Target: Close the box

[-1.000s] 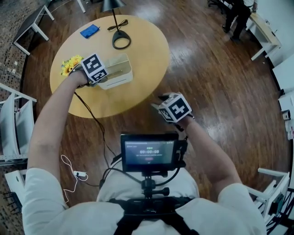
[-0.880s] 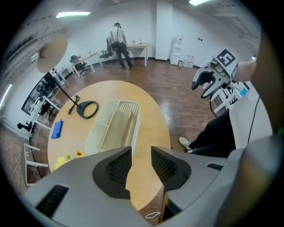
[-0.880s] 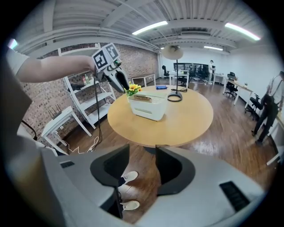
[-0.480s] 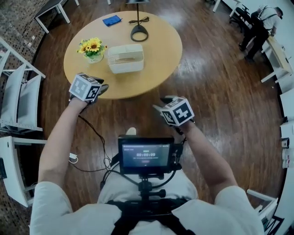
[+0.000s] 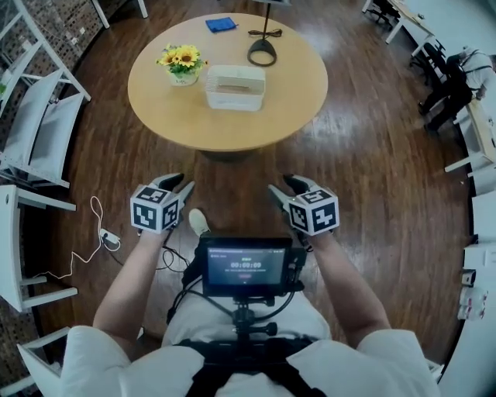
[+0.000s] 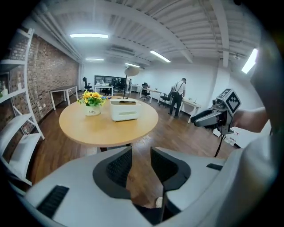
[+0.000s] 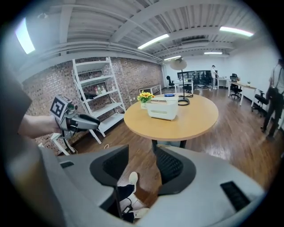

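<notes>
The white box (image 5: 235, 87) stands on the round wooden table (image 5: 194, 116), and its top looks flat and down. It also shows far ahead in the left gripper view, box (image 6: 124, 109), and in the right gripper view, box (image 7: 162, 108). My left gripper (image 5: 180, 186) is open and holds nothing. It hangs over the wooden floor, well short of the table. My right gripper (image 5: 282, 188) is level with it, also open and holding nothing. Both point toward the table.
A pot of yellow flowers (image 5: 180, 62), a black lamp base (image 5: 263, 53) and a blue item (image 5: 221, 24) share the table. White chairs (image 5: 39, 132) stand at the left, and a cable (image 5: 93, 233) lies on the floor. A person (image 5: 457, 77) stands far right.
My left gripper has come off the box and back over the floor. The whole view has backed away from the table, so both grippers now hang short of it.
</notes>
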### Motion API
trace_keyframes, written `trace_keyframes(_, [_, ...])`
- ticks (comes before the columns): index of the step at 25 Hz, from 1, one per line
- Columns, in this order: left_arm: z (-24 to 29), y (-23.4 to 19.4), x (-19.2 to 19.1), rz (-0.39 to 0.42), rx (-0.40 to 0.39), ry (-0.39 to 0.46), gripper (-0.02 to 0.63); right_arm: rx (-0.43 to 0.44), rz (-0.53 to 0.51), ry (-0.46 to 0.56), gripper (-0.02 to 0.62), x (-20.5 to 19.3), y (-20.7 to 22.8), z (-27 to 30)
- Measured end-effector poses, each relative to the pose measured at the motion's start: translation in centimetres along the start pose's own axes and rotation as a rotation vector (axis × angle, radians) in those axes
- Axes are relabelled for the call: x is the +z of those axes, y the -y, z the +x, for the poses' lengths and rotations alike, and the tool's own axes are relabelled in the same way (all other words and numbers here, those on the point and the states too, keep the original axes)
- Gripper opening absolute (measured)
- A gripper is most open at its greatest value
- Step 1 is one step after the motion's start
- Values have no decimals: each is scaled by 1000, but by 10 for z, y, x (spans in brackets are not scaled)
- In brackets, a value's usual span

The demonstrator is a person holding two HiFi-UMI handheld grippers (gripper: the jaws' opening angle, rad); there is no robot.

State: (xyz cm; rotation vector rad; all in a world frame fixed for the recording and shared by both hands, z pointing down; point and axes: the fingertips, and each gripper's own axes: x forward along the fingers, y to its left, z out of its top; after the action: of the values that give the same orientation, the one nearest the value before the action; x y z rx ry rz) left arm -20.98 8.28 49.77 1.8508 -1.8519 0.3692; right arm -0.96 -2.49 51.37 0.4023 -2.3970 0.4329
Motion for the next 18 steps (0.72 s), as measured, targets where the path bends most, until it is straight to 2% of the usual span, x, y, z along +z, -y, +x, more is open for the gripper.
trace_keyframes(4, [-21,15,-22,-65,20,8,138,7,38,39,202,-7,0,-15])
trace_keyframes(12, [-22,23,-32,-26,4,-36,138,0,51,40,202,-10,1,-22])
trace_keyframes(18, [-21,23,-38,-40,-2,-51,138,9,54,27,202,-11,-2,-17])
